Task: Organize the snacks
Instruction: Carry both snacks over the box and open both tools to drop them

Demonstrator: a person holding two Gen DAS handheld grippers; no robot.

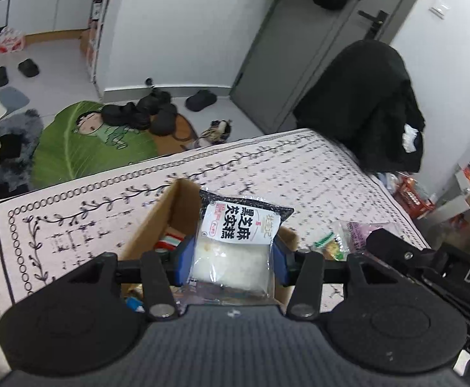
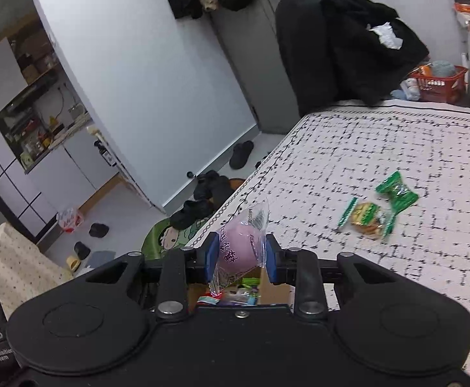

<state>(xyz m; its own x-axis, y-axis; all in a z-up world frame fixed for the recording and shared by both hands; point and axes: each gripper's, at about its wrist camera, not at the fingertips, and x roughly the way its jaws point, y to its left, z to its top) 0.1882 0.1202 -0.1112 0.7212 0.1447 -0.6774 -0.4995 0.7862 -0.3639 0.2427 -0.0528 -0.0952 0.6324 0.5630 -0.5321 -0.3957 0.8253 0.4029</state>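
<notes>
My left gripper point(image 1: 231, 258) is shut on a clear packet of white cake with a black-and-white label point(image 1: 235, 245), held over an open cardboard box point(image 1: 170, 213) that holds several small snacks. My right gripper point(image 2: 239, 258) is shut on a pink round cake in a clear wrapper point(image 2: 239, 245), also above the box point(image 2: 267, 290) with snacks inside. On the patterned tablecloth point(image 2: 380, 148) lie a green wrapped candy point(image 2: 396, 192) and a green-edged cracker packet point(image 2: 365, 217). The right gripper's body point(image 1: 406, 251) shows at the right of the left wrist view, near the cracker packet point(image 1: 328, 245).
A chair draped with a black coat point(image 1: 364, 103) stands at the table's far end. The floor to the left has a green leaf rug point(image 1: 83, 142) and several black shoes point(image 1: 144, 113). A red basket point(image 2: 438, 82) sits beyond the table. A grey door point(image 1: 293, 48) is behind.
</notes>
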